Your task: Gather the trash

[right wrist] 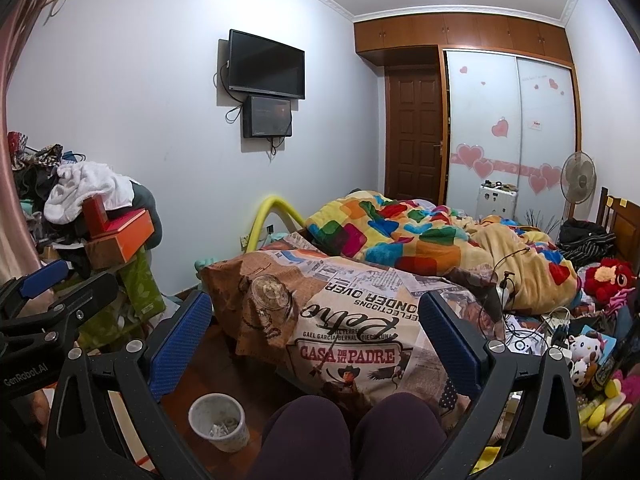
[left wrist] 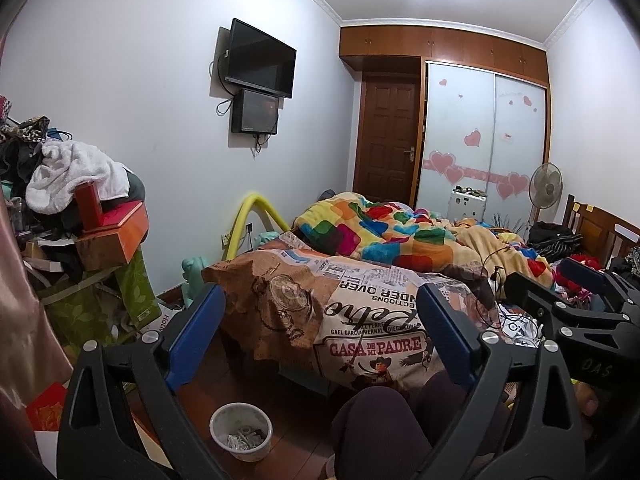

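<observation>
While I sit at the foot of the bed with both tongs raised level and pointing down the room, the only thing I can tie to the trash job is the small white bin [left wrist: 241, 432] on the dark wooden floor, and it lies below and to the left of both tools, just beside my left knee [left wrist: 376, 428]. My left tongs [left wrist: 320, 340] are spread wide with nothing between the blue pads [left wrist: 196, 336], and my right tongs [right wrist: 316, 344] are equally wide and empty. I judge the left hand nearer to the bin, since in its view the bin sits almost under the left finger. The bin is round and upright, so it has no long axis to line up with; its mouth faces up and pale crumpled scraps lie at the bottom. It looks like thin, scuffed plastic, light and easy to tip. Ahead of me the bedspread [left wrist: 360, 308] printed like newspaper drapes soft and wrinkled over the bed corner, with a fleecy patchwork blanket [left wrist: 384, 232] heaped behind it. On my right, tangled cables [right wrist: 532, 320] and plush toys [right wrist: 584, 352] crowd the mattress; whether loose trash lies among them I cannot tell. Any next reach would, I think, be downward and leftward.
</observation>
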